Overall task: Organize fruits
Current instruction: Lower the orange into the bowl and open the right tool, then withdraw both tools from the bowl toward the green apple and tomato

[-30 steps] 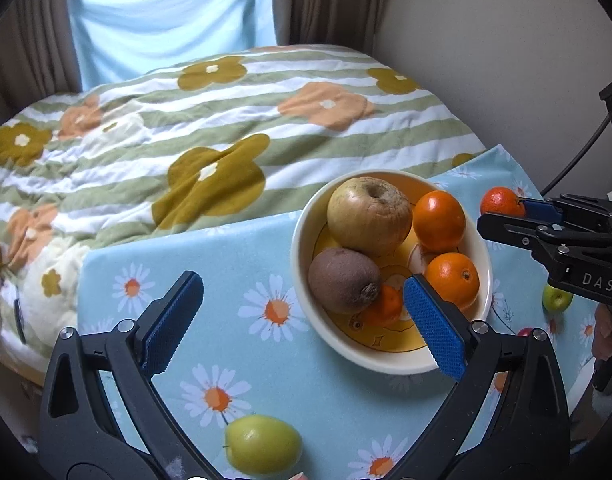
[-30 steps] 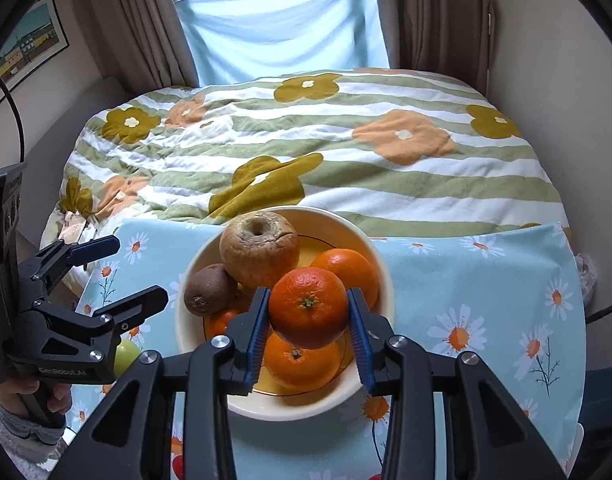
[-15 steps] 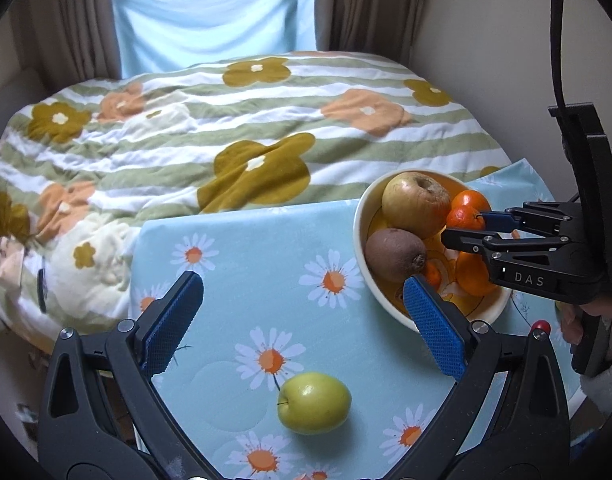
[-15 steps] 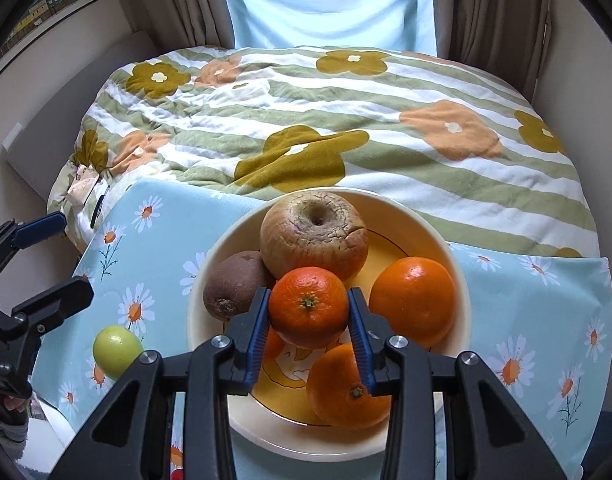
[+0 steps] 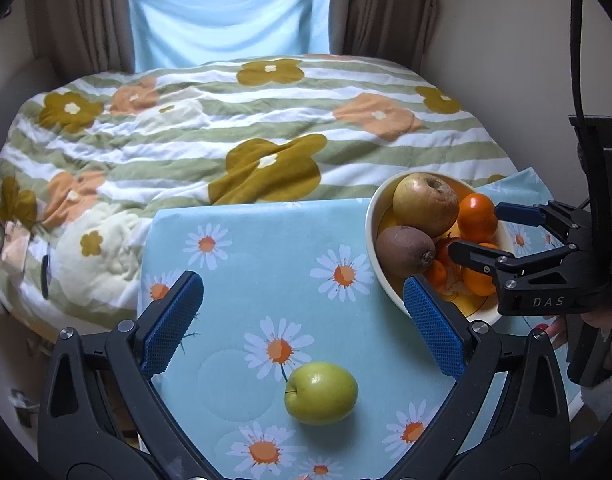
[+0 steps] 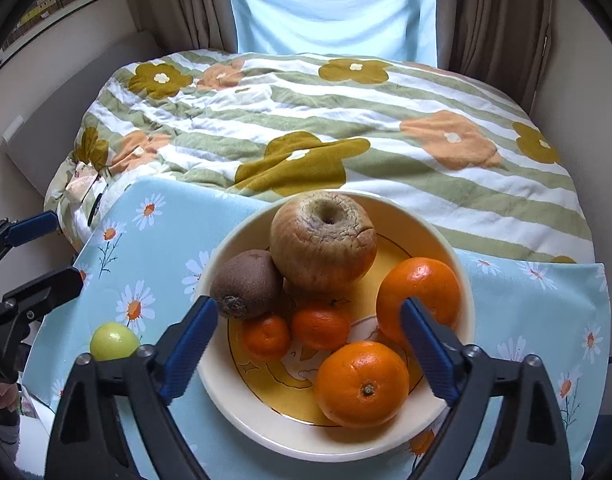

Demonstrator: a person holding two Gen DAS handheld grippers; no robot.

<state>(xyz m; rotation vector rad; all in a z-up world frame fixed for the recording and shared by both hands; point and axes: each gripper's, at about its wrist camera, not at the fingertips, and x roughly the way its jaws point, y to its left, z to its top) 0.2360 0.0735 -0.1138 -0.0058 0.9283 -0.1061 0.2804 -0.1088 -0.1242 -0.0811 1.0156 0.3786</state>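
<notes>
Softly lit by daylight through the blue curtain (image 6: 330,4) at the far end, sharp in the middle, with faint shadows, small glints on fruit, and fisheye bending with dark corners.

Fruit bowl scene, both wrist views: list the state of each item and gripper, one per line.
Bowl: upright on the daisy cloth, holding fruit.
Wrinkled apple: in bowl, shrivelled.
Kiwi: in bowl, beside the apple.
Oranges: four in bowl, none gripped.
Green apple: loose on cloth, outside bowl.
Right gripper: jaws opening, nothing between the pads.
Left gripper: open, empty.
</notes>
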